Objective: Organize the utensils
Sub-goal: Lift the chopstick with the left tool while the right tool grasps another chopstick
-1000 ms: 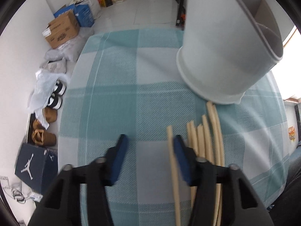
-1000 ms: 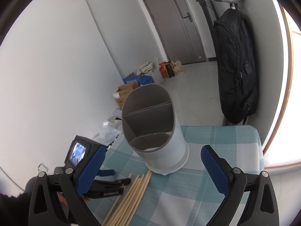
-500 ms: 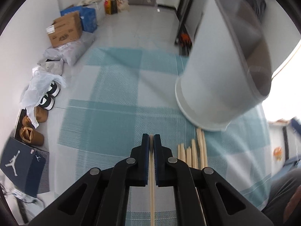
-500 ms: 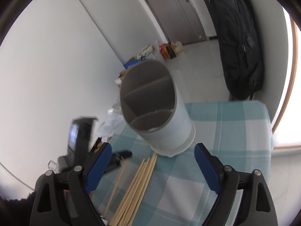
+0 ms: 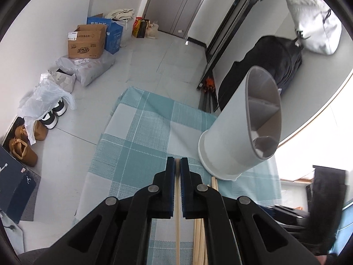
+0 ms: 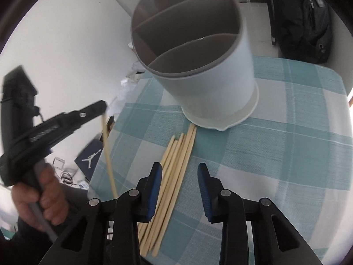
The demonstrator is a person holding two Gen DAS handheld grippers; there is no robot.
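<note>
Jumpman logo on dark box [image 6: 89, 160] on the floor; cardboard carton [image 5: 86, 42] print unreadable. White utensil holder [image 6: 198, 66] on checked tablecloth [image 6: 286, 154], its divided compartments showing nothing inside. Left gripper [image 5: 177, 165] clamped on one chopstick [image 6: 108, 152], lifted off the table. Remaining chopsticks [image 6: 174, 172] lie bundled beside holder's base. Right gripper [image 6: 179, 172] spread apart just over them.

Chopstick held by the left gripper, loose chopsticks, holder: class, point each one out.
chopstick [image 6: 107, 152]: right wrist view, mid-shaft.
loose chopsticks [image 6: 174, 167]: right wrist view, middle of the bundle.
holder [image 6: 211, 88]: right wrist view, outer wall.
</note>
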